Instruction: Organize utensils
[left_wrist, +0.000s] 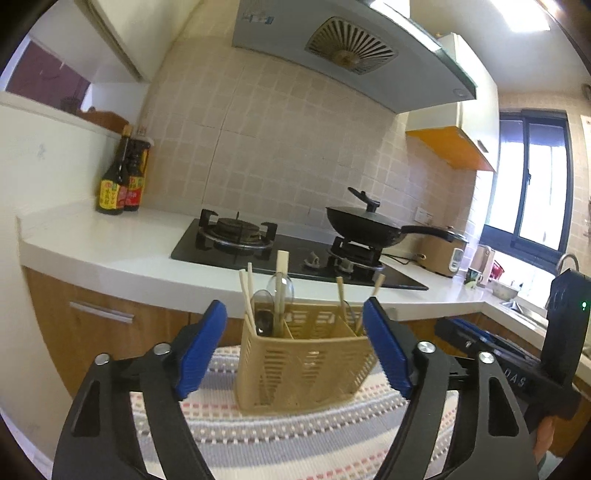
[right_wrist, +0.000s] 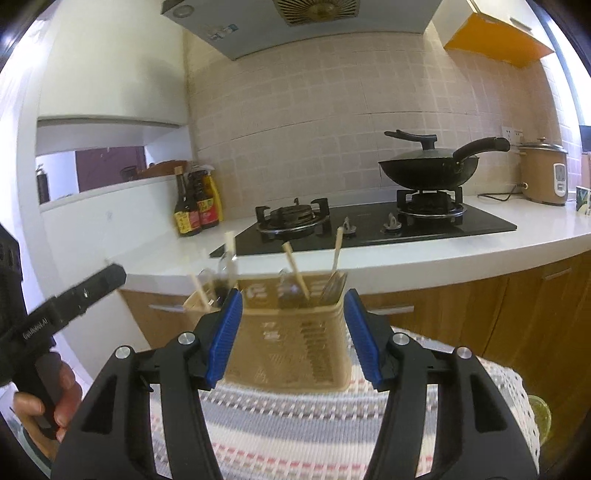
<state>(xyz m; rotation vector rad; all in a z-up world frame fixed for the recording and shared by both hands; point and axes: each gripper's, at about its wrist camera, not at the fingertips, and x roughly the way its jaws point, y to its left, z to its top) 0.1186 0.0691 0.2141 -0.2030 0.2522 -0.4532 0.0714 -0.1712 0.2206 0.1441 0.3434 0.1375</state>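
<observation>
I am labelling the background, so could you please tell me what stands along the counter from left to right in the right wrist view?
Sauce bottles → empty burner → wok with lid on the second burner → rice cooker.

The basket (left_wrist: 306, 365) looks like tan plastic with slits cut in its walls. Pale wooden chopsticks (left_wrist: 246, 295) and shiny metal spoons (left_wrist: 263, 308) stand in it. It sits at the far edge of a woven cloth (left_wrist: 295, 435) that looks rough, with grey, white and pink stripes. The left gripper (left_wrist: 295, 349) has matt black plastic arms, ribbed blue pads (left_wrist: 201, 350) and shiny silver bolts.
</observation>
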